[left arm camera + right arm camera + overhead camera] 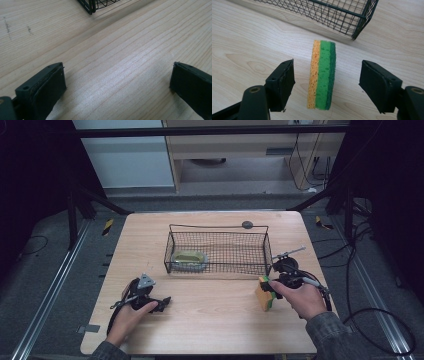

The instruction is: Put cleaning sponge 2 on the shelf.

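Note:
A sponge (322, 75) with an orange layer, a green layer and a dark green scouring face stands on edge on the wooden table (215, 320), in front of the basket's right end. My right gripper (327, 66) straddles it with the jaws open, and a gap shows on each side of the sponge. In the high view the sponge (265, 295) sits just left of the right gripper (273, 286). My left gripper (162, 304) rests low over the table at the front left, open, and nothing lies between its jaws (117, 67).
A black wire basket (218, 226) stands at the table's middle back and holds a yellowish-green object (189, 259) at its left end. Its corner (359, 27) is close beyond the sponge. A small dark disc (247, 224) lies behind the basket.

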